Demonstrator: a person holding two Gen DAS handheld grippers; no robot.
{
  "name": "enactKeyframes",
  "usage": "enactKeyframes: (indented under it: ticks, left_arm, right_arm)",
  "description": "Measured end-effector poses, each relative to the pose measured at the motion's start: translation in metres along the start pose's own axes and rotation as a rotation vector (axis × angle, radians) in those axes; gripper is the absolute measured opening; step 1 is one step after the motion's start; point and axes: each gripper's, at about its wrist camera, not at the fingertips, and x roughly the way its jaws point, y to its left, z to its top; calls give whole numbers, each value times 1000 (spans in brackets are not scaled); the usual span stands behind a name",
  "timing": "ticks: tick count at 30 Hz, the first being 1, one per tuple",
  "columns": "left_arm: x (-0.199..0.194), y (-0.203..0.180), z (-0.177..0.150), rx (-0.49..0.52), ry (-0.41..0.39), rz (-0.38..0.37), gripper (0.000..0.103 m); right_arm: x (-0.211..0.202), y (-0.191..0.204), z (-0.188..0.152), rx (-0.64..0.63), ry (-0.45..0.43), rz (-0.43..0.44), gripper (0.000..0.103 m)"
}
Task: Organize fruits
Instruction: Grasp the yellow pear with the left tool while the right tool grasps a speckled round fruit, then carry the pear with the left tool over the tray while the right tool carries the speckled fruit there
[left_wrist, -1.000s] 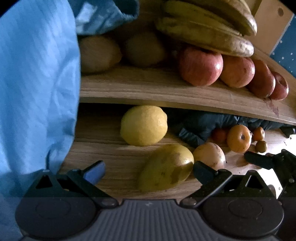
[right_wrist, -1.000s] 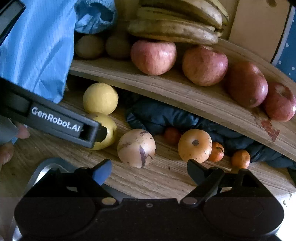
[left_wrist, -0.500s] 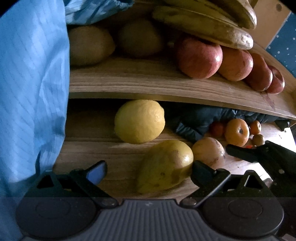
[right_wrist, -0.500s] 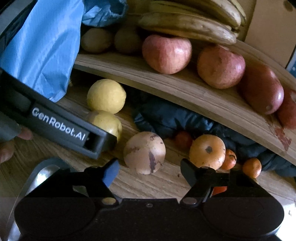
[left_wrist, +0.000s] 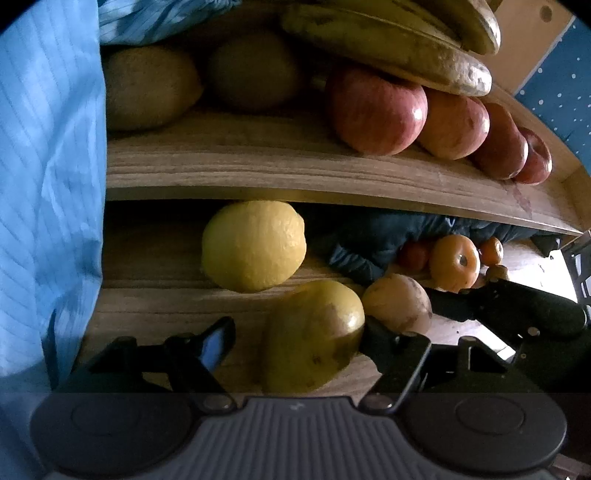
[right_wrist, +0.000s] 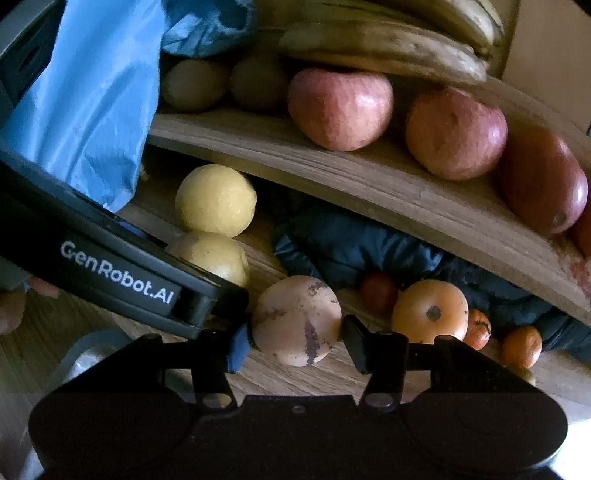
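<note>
My left gripper (left_wrist: 297, 338) is open around a yellow-green mango (left_wrist: 314, 332) lying on the lower wooden shelf; its right finger touches the mango, the left one stands apart. A yellow lemon (left_wrist: 255, 245) lies just behind it. My right gripper (right_wrist: 291, 341) has its fingers close on both sides of a tan, brown-spotted round fruit (right_wrist: 297, 319); I cannot tell whether they press it. That fruit also shows in the left wrist view (left_wrist: 399, 304), to the right of the mango. In the right wrist view the mango (right_wrist: 214, 256) and lemon (right_wrist: 216, 199) lie left of it.
An upper wooden shelf (left_wrist: 295, 173) carries red apples (left_wrist: 376, 110), bananas (left_wrist: 388, 44) and brownish fruits (left_wrist: 147, 88). A blue cloth (left_wrist: 48, 184) hangs at left. A dark cloth (right_wrist: 369, 247), an orange persimmon (right_wrist: 430, 312) and small oranges (right_wrist: 521, 347) lie on the lower shelf.
Both grippers have moved forward. The left one now straddles the mango. The right one has narrowed around the spotted round fruit.
</note>
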Motion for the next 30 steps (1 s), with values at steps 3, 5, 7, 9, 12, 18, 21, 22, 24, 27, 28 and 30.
enactKeyframes:
  ticks: [3, 5, 7, 9, 12, 18, 21, 22, 24, 27, 28, 30]
  left_arm:
    - [-1, 0, -1, 2, -10, 2, 74]
    - [-2, -1, -2, 2, -12, -17, 66]
    - [0, -3, -1, -10, -9, -40, 59]
    - [0, -4, -1, -5, -9, -39, 59]
    - [-1, -4, -2, 4, -10, -44, 59]
    - [0, -7, -2, 11, -11, -29, 58]
    - [-2, -8, -5, 1, -8, -42, 58]
    - [-4, -9, -6, 0, -13, -44, 58]
    - [-8, -12, -8, 5, -27, -41, 58]
    - [-14, -16, -9, 5, -38, -28, 58]
    - [-17, -16, -9, 3, -42, -24, 58]
    - [-22, -18, -12, -2, -53, -16, 58]
  right_arm:
    - [2, -3, 2, 1, -3, 9, 55]
    - [2, -3, 2, -1, -5, 14, 52]
    - [0, -4, 1, -1, -9, 16, 52]
    - [-1, -4, -1, -2, -12, 13, 52]
    - [-4, -6, -3, 0, -13, 10, 51]
    - [-7, -3, -5, 8, -16, -6, 51]
    - [-10, -5, -8, 27, -23, -6, 51]
    - [-12, -6, -9, 34, -32, -6, 51]
    - [-16, -6, -10, 38, -49, -6, 51]
    - [-21, -7, -12, 38, -58, -1, 51]
    - [-23, -7, -15, 36, -62, -1, 51]
    - [-28, -6, -18, 37, -69, -3, 51]
